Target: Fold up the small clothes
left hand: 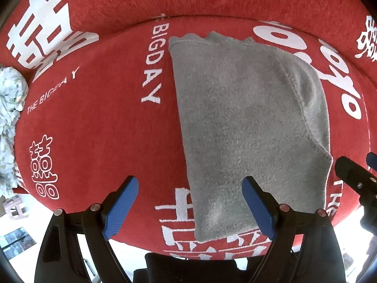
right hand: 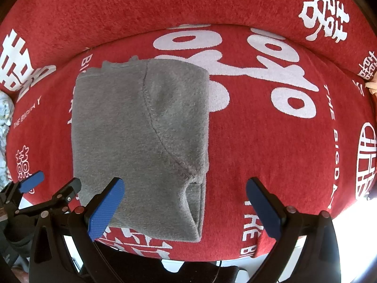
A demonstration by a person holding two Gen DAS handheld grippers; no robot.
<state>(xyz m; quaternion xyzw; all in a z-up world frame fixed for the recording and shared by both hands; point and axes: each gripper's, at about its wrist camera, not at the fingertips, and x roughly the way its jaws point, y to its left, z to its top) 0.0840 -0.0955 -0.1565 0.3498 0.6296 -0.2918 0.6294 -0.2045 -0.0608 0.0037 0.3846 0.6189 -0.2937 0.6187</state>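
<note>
A grey fleece garment [left hand: 247,122] lies folded into a flat rectangle on the red seat cushion [left hand: 106,129], with a curved seam across its top layer. My left gripper [left hand: 189,207] hangs open above the garment's near left edge, nothing between its blue pads. In the right wrist view the same garment [right hand: 141,136] sits left of centre. My right gripper [right hand: 185,210] is open over its near right corner, and its left pad [right hand: 106,210] overlaps the fleece. Each gripper shows at the edge of the other's view: the right gripper [left hand: 360,167], the left gripper [right hand: 50,185].
The red cover with white characters also wraps the backrest [right hand: 188,2] behind the seat. A crumpled pale floral cloth [left hand: 9,118] lies at the cushion's left end. Bright floor and a small pink stool [left hand: 15,208] show beyond the cushion's front edge.
</note>
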